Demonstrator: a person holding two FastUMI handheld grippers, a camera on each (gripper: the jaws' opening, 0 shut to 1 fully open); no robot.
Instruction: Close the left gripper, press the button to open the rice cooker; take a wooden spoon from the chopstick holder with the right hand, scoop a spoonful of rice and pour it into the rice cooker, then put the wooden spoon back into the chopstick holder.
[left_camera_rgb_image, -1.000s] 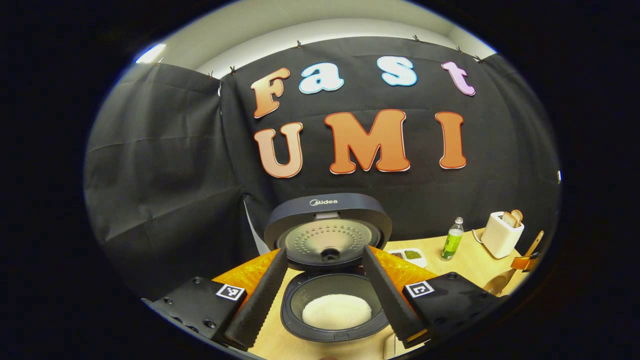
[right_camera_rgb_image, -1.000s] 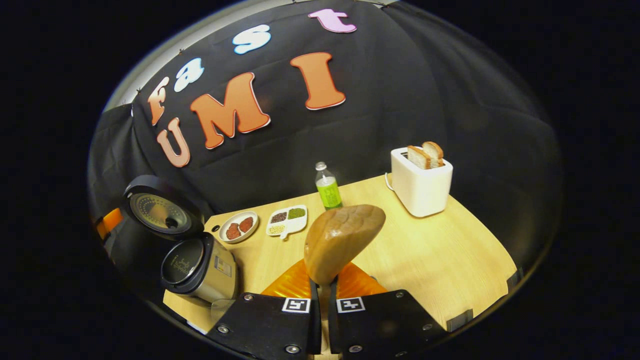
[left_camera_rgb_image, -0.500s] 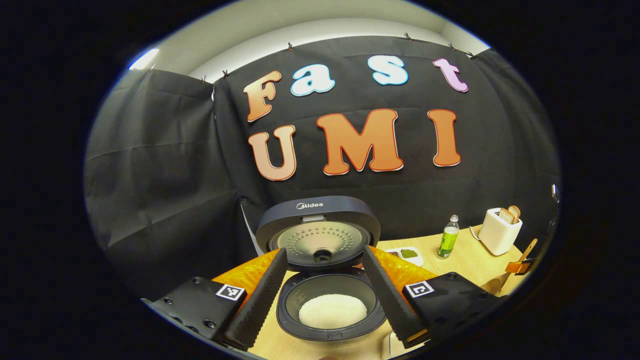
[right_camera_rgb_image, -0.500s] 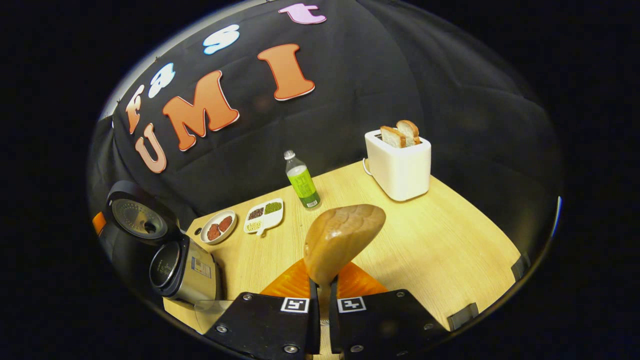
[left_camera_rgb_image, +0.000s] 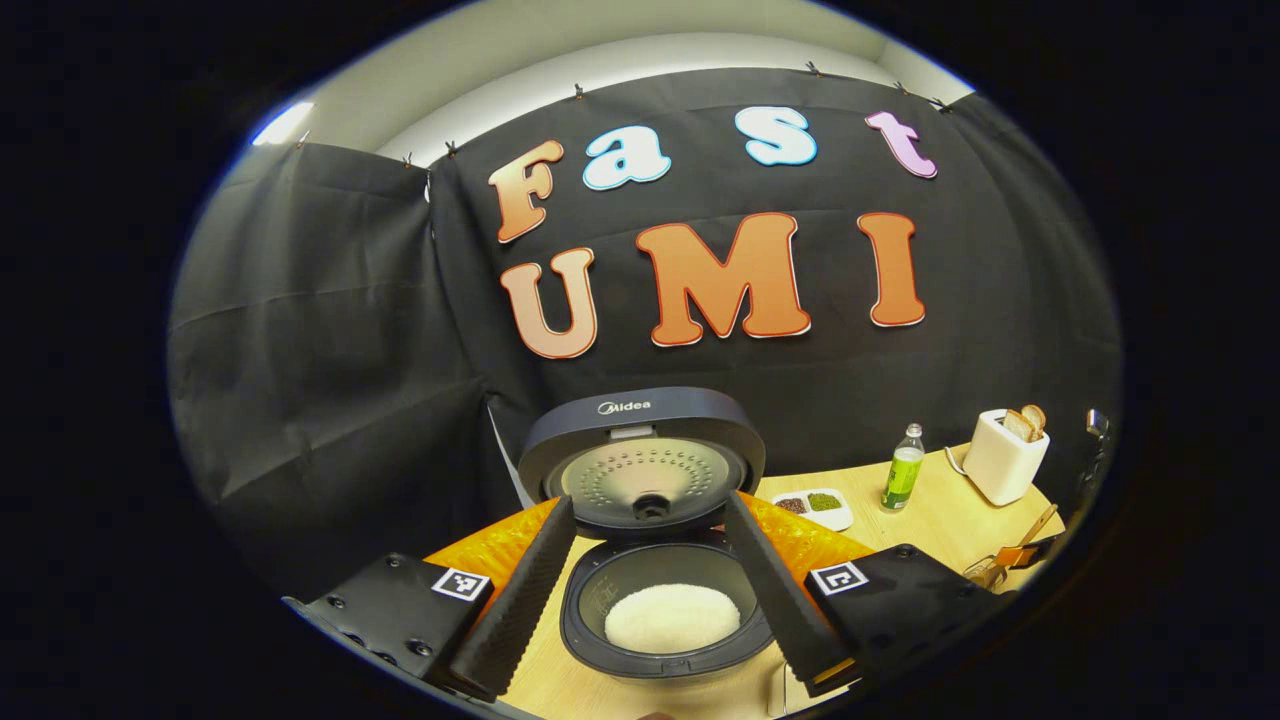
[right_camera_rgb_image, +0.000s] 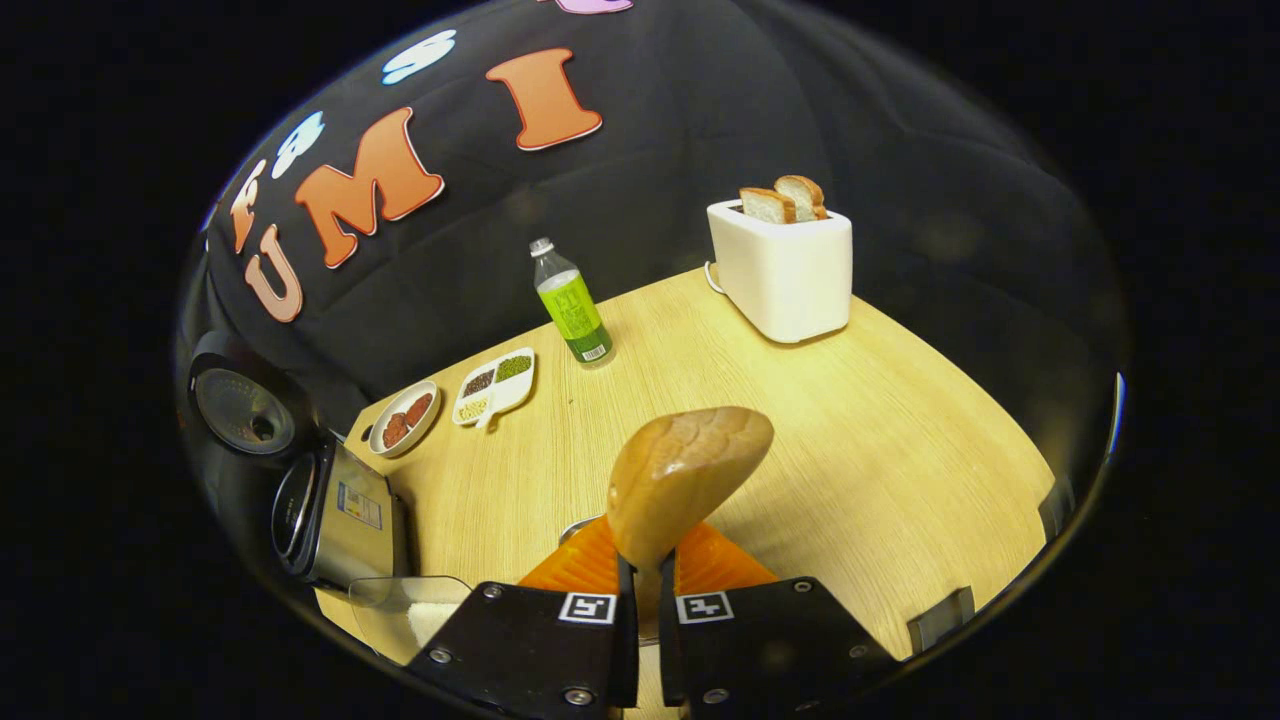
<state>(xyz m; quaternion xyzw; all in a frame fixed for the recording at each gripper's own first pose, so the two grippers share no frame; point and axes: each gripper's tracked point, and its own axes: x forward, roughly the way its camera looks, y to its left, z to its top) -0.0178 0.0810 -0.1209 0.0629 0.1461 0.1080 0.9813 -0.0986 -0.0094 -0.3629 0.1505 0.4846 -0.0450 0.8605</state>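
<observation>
Wooden spoon (right_camera_rgb_image: 685, 478) is clamped by its handle between the closed fingers of the right gripper (right_camera_rgb_image: 646, 600), bowl upright above the wooden table (right_camera_rgb_image: 850, 440). Left gripper (left_camera_rgb_image: 655, 590) hovers with fingers spread wide and empty, framing the rice cooker (left_camera_rgb_image: 665, 610), whose lid (left_camera_rgb_image: 640, 455) stands raised over white rice (left_camera_rgb_image: 672, 618) in the pot.

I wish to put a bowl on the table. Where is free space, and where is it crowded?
The widest bare patch of the table lies in front of the toaster, right of the wooden spoon held by the right tool. It is crowded at the left: the open rice cooker, the round plate, the divided dish and the green bottle.
</observation>
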